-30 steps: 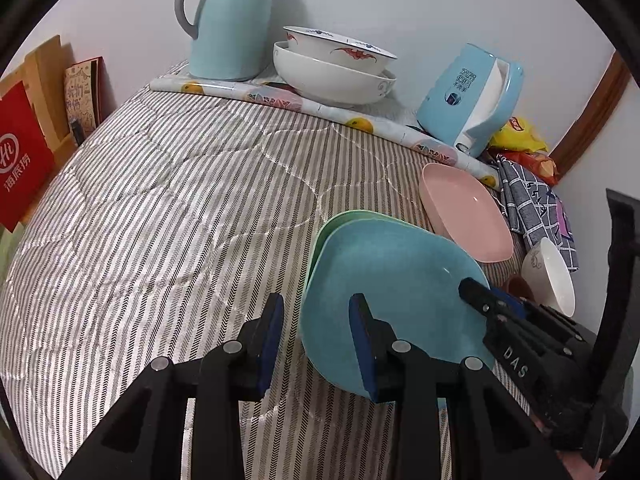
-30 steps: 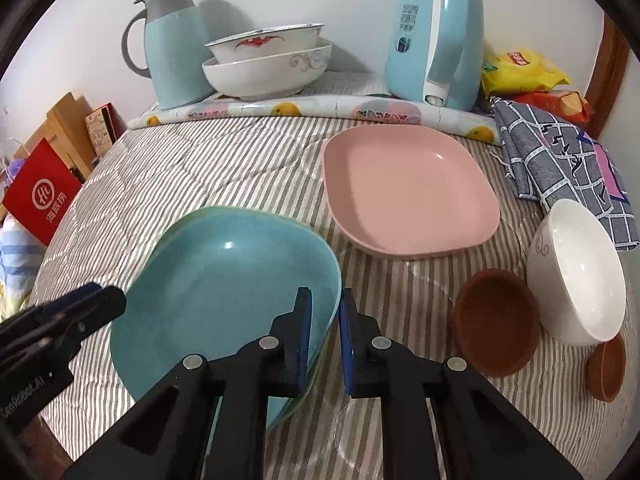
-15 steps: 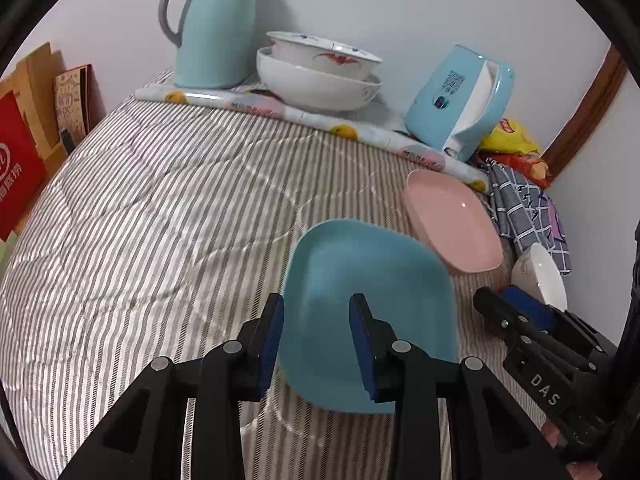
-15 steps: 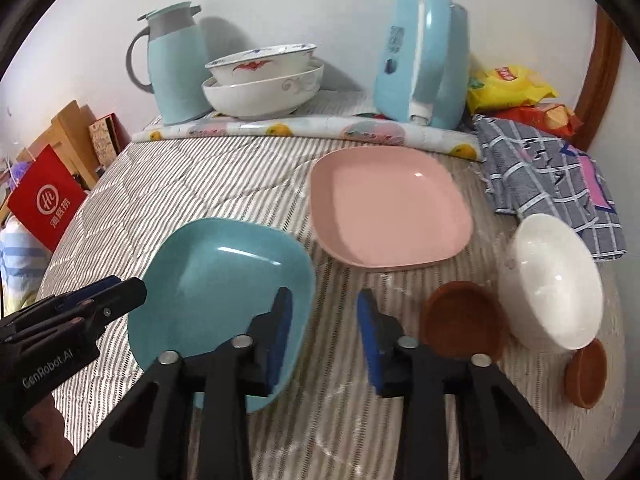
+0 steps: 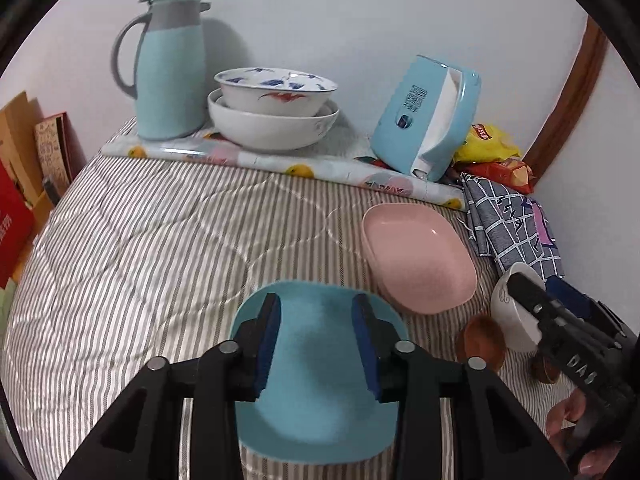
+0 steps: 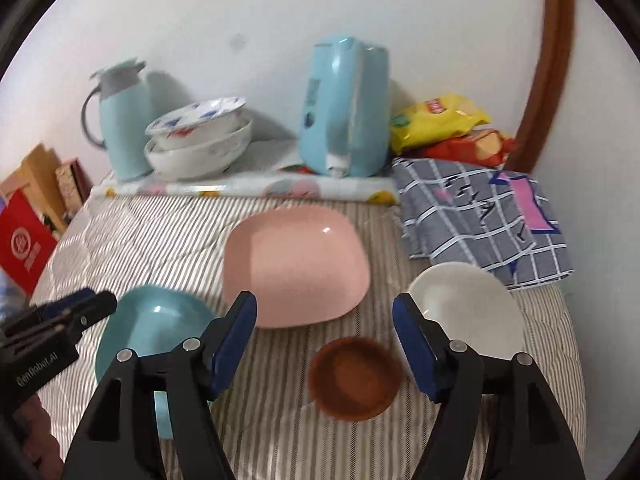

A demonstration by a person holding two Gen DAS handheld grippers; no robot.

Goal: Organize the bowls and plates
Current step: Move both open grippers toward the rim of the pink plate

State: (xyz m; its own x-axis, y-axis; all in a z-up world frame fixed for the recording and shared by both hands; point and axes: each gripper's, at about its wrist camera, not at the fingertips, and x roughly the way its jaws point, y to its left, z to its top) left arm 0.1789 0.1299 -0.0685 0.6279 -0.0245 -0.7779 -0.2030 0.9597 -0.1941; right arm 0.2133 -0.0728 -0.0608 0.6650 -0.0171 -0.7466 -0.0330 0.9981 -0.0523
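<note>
Both grippers, left (image 5: 316, 344) and right (image 6: 324, 344), have just been opening and hold nothing. The blue plate (image 6: 148, 328) lies flat; pink plate (image 6: 296, 264), white bowl (image 6: 476, 300) and brown dish (image 6: 356, 380) look unsorted.

Both handheld grippers angled downward, side by side. The left gripper (image 5: 316, 344) had its blue-padded jaws parted a modest way, having just eased wider, with nothing pressed between the pads. The right gripper (image 6: 325, 344) stood with its jaws spread broadly, having just been opening, and gripped nothing. In the left wrist view, fingers of the person's right hand (image 5: 576, 428) curled around that gripper's black body at the lower right.
</note>
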